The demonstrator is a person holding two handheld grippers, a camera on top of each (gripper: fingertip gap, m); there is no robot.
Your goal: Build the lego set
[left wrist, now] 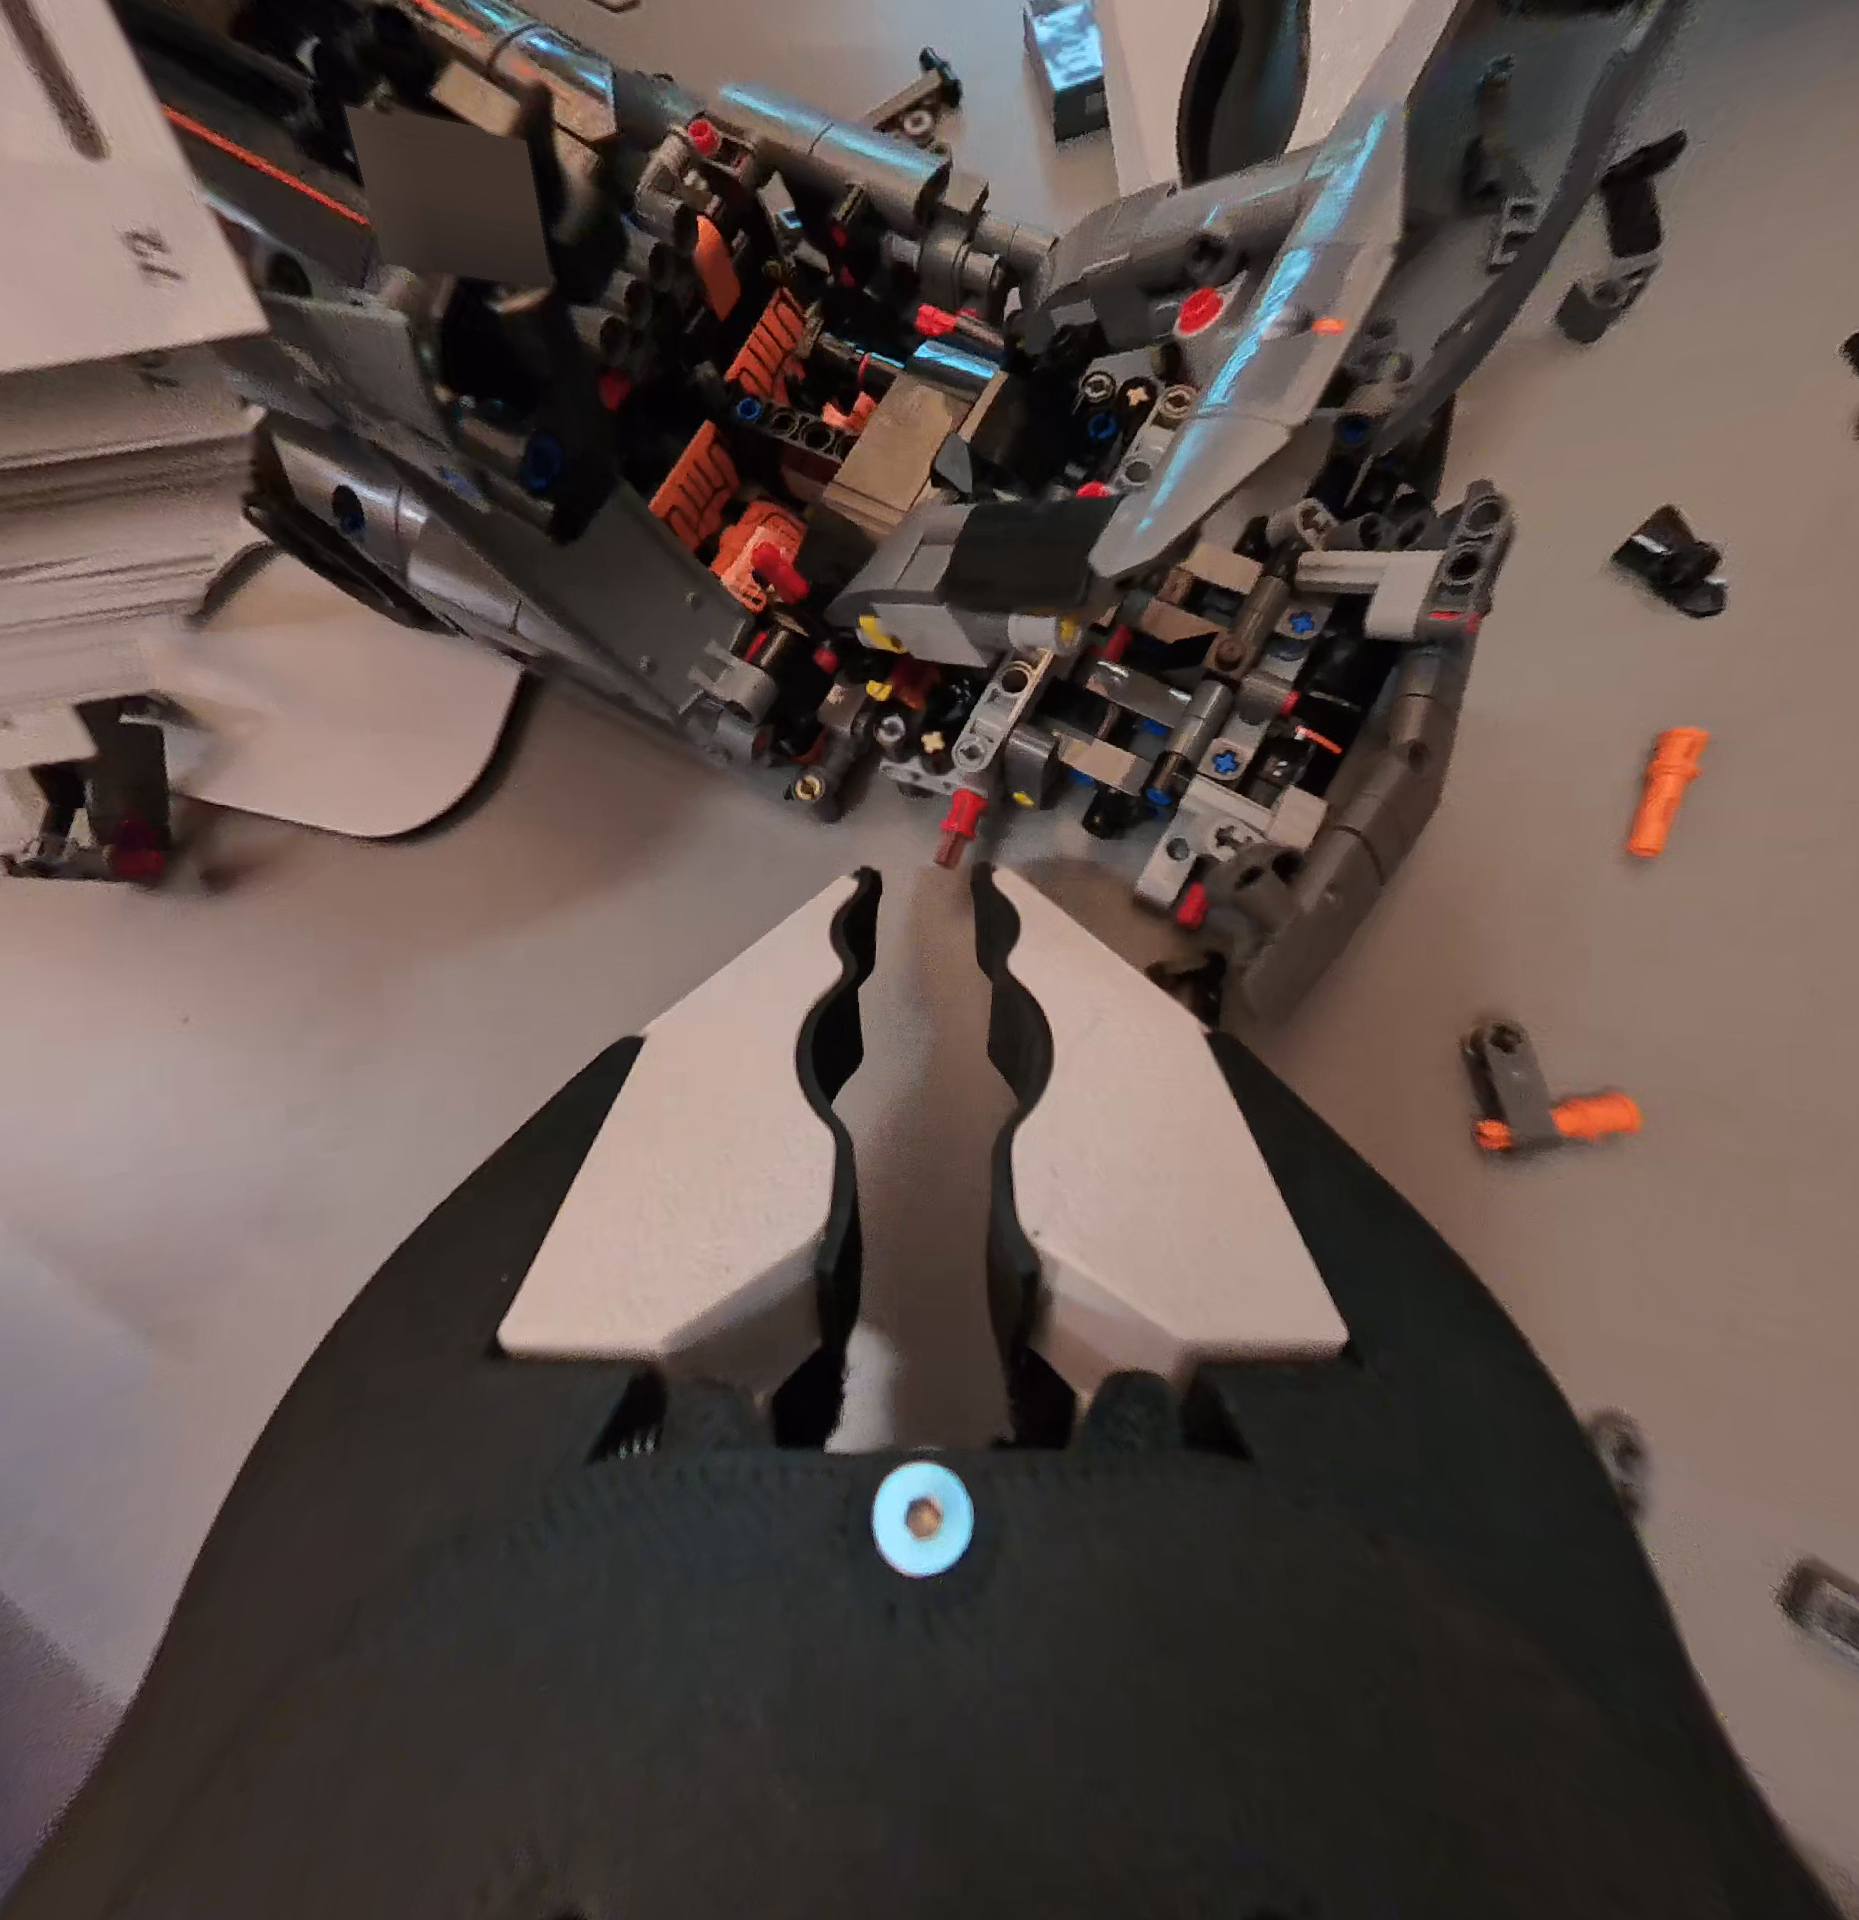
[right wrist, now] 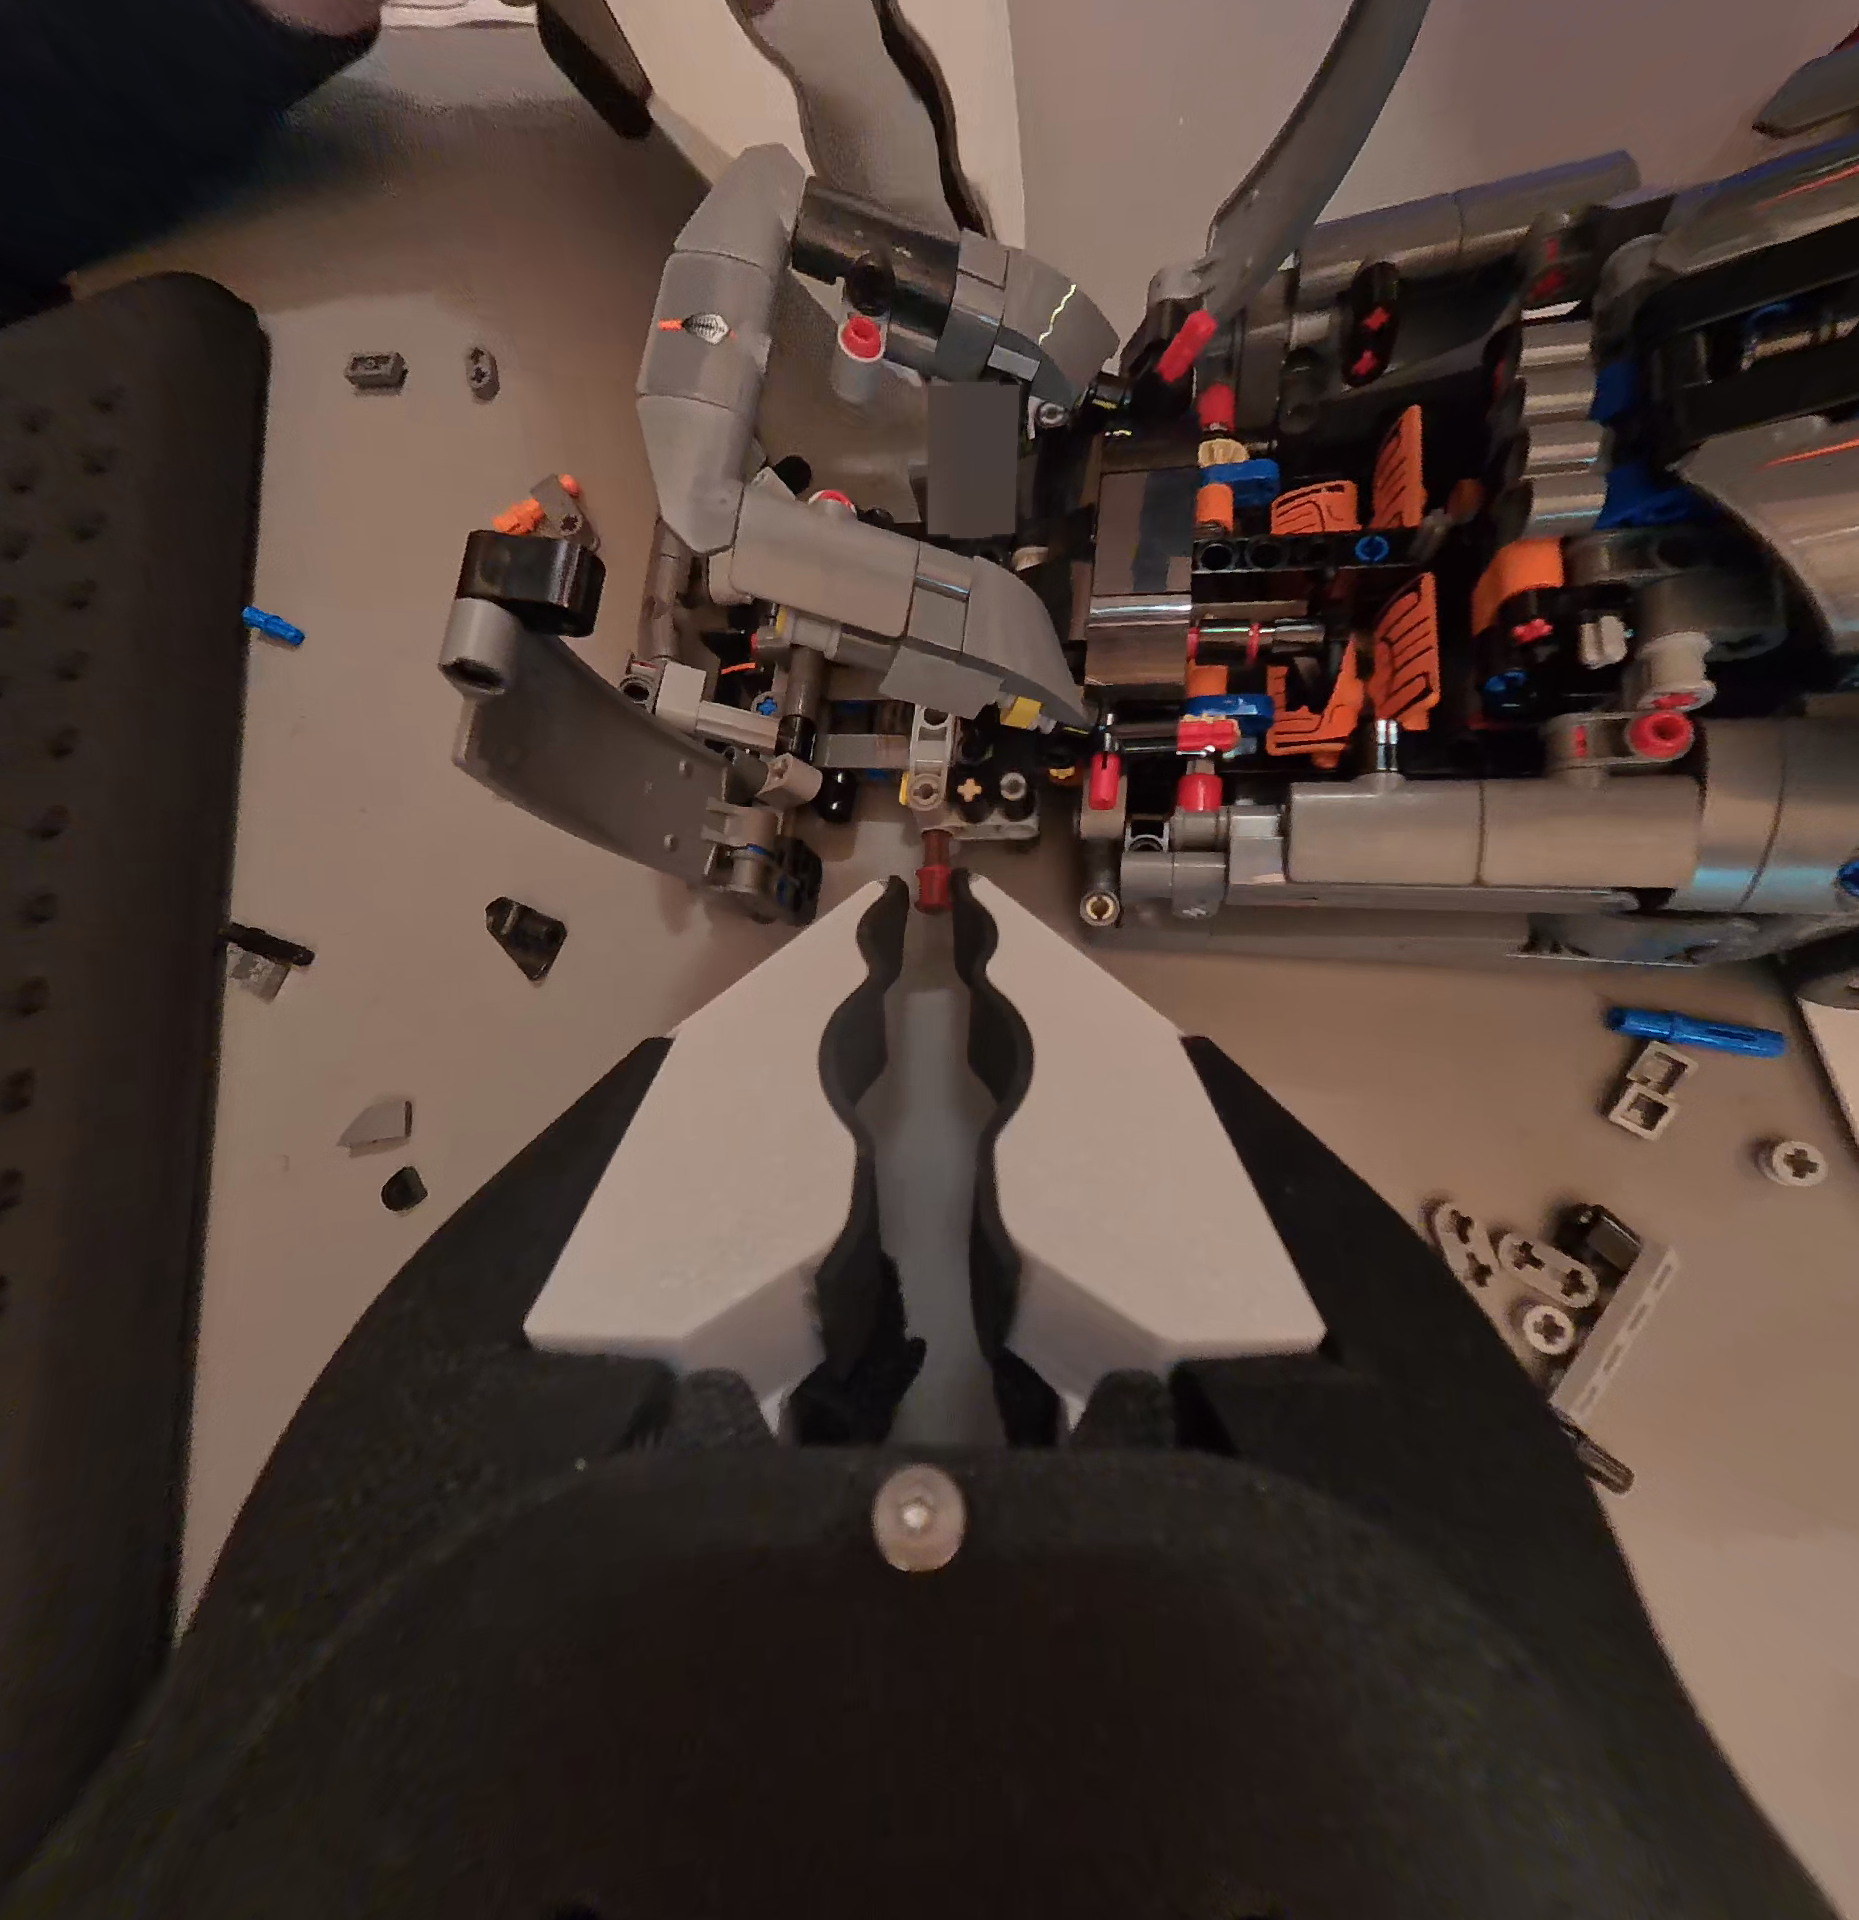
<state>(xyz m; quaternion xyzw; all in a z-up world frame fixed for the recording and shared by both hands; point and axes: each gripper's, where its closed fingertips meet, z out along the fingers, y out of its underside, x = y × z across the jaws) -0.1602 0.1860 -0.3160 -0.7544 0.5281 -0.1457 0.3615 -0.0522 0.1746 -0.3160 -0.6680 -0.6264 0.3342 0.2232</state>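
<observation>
1. The right gripper (right wrist: 927,885) is the nearer one to the work: its fingers are clamped on a small red pin (right wrist: 932,871), held only at the very tips.
2. The pin's long axis runs straight ahead along the fingers, its free end pointing away from the gripper toward the model (right wrist: 1268,644).
3. Just beyond that free end, in the right wrist view, stands a light grey beam (right wrist: 930,753) at the model's near edge, with round holes facing the gripper. The pin looks almost in line with it, its tip close to the lowest hole; whether it has entered the hole I cannot tell.
4. My judgement: the coming move is a straight push forward along the pin's axis, and with so shallow a hold the pin could tilt if it is off line.
5. The left gripper (left wrist: 925,881) hangs above the table (left wrist: 281,1091) with its fingers apart and nothing between them. In its view the same pin (left wrist: 956,823) lies just ahead of the tips, slanting up into the model's (left wrist: 904,468) near edge.
6. Farther off, loose parts lie on the table beside the model: an orange pin (left wrist: 1665,790) to its right, a blue pin (right wrist: 1694,1031) toward the near right, a black part (right wrist: 527,937) on the left.
</observation>
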